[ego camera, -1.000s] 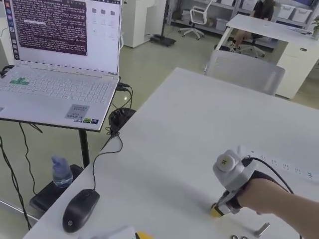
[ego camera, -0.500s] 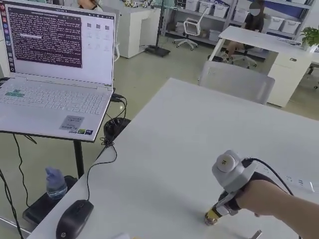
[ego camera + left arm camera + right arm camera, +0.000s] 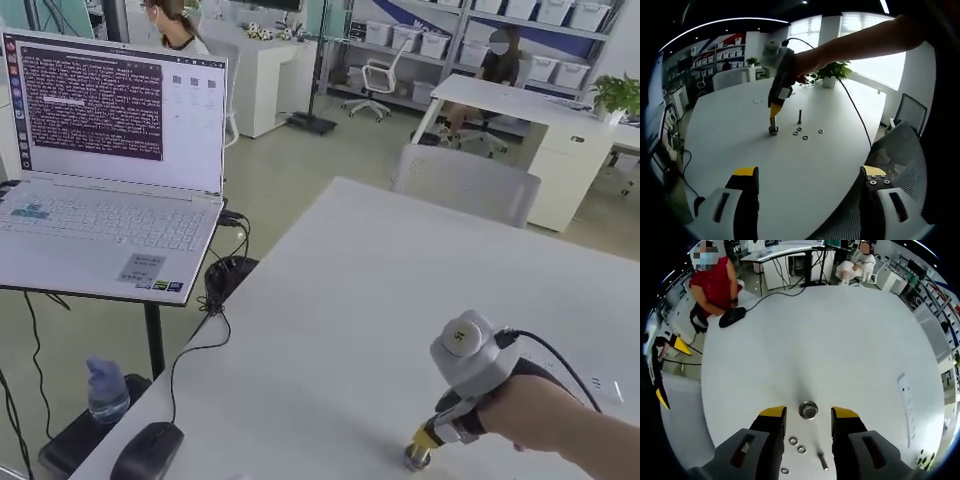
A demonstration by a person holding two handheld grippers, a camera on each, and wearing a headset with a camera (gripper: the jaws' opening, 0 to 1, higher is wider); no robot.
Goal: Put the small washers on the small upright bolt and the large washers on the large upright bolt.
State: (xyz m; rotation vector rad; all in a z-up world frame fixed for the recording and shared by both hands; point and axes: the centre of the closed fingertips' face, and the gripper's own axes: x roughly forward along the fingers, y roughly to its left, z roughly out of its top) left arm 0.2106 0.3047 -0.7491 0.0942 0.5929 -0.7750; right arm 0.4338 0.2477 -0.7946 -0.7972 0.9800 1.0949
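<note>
The large upright bolt stands on the white table, seen from above between the open jaws of my right gripper without touching them. In the head view the right gripper points down just over the large bolt. The small upright bolt stands just beyond the large bolt, with several washers lying beside both. From the right gripper view the washers and small bolt lie below the jaws. My left gripper hangs open, off the table's near edge.
A laptop sits on a stand to the left, with a mouse at the table's corner and cables hanging. A power strip lies on the table. Two more washers lie farther off. A grey chair stands at the far edge.
The head camera has tilted up, so the whole scene slid down. The right gripper stays over the large bolt, whose head now shows under the yellow tips.
</note>
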